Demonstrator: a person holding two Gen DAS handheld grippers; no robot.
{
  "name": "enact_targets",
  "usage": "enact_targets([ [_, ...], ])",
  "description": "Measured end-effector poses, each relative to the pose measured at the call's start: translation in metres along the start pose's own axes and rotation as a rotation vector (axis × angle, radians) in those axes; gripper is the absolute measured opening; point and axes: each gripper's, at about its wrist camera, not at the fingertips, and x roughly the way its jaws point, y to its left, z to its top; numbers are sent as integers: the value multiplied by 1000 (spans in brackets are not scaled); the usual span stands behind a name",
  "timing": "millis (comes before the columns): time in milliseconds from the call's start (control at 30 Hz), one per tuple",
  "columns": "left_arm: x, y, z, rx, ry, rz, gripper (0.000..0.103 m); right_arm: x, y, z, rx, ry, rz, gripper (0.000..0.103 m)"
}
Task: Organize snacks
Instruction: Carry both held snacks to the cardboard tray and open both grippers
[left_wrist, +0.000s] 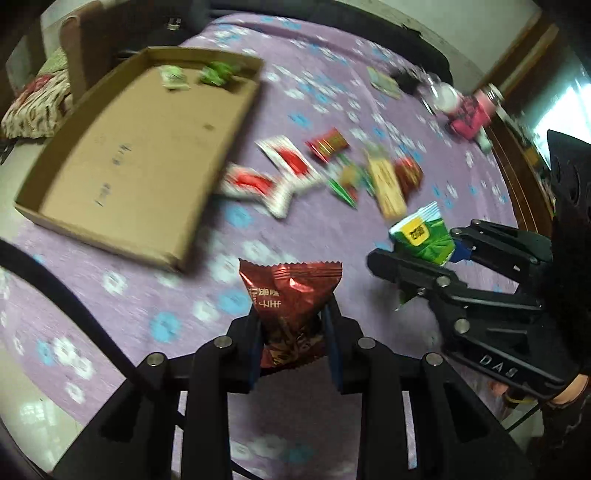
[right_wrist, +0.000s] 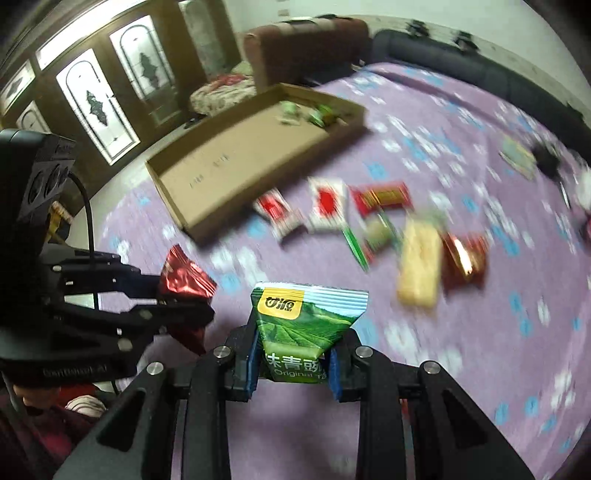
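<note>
My L gripper (left_wrist: 291, 332) pinches red pack (left_wrist: 290, 295), bottom centre; R gripper (right_wrist: 291, 354) pinches green pack (right_wrist: 306, 317), jaws nearly closed on each. Both look light, crinkly, slippery foil; grip mid-body, gently. Loose snacks (left_wrist: 321, 173) mid-frame. Box (left_wrist: 122, 155) upper left, two packs inside.

- Left wrist view: rides its tool (left_wrist: 293, 332), angled down over the purple bed (left_wrist: 147, 295), close.
- Right wrist view: same, from the right.
- Shared: cardboard tray (left_wrist: 122, 147), scattered snacks (left_wrist: 332, 166).
</note>
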Motion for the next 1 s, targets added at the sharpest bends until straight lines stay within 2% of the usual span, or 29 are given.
enact_targets([
  [133,-12,30,31,-44,-52,32,31,18,14,41,-58,-33,1,28],
  [300,-15,72,81,-89,-112,129,31,41,17,101,-46,-102,-4,28],
  [500,4,120,139,-188,-113,209,32,91,11,156,-3,-82,-19,28],
  [600,22,137,159,-217,-83,243,32,113,5,168,22,-50,-43,28],
  [767,49,154,176,-261,-17,239,32,142,0,176,39,4,-64,28],
  [1000,65,164,192,-295,19,231,34,157,6,182,6,17,-88,29],
])
